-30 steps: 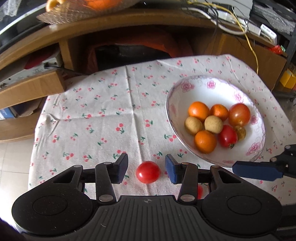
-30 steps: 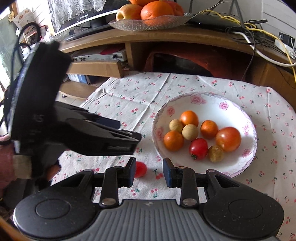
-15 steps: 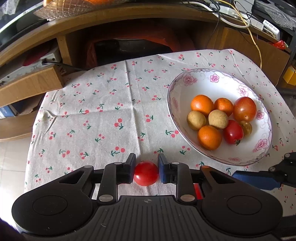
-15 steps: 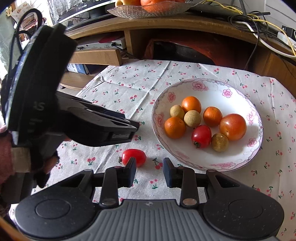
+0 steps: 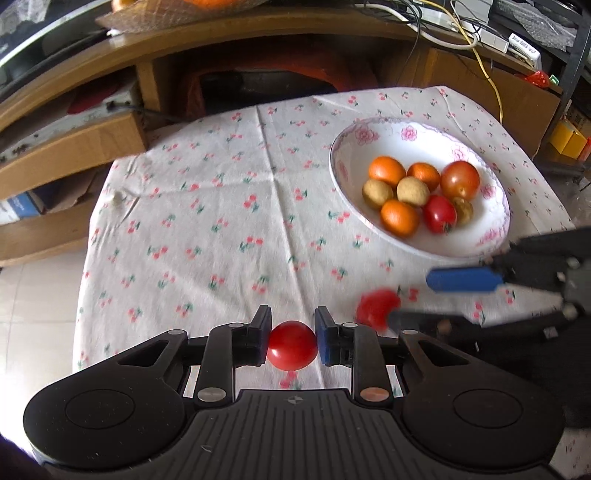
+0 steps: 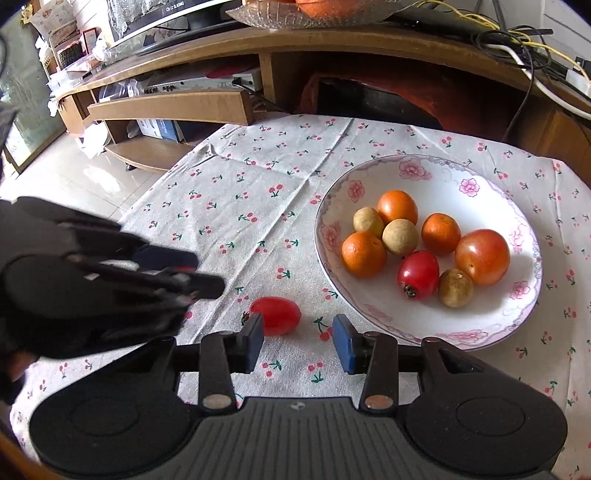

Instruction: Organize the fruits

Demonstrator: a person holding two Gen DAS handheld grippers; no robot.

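Tomato at centre of my left wrist view, clamped between the two pads of my left gripper, both pads touching its sides; I cannot tell whether it sits on the cherry-print tablecloth or just above it. My right gripper has its jaws spread apart with nothing between them; it hangs low over the cloth, near the front rim of the bowl. A second, oval red tomato lies on the cloth just beyond my right gripper's left pad, partly hidden by it. In my left view that same fruit appears blurred, beside the right gripper's blue fingers. The white floral bowl stands on the right part of the cloth and holds three small oranges, three tan longans, one large tomato and one small red tomato, all clustered and touching. Behind the table I see a wooden TV stand carrying a glass dish of fruit and loose cables.
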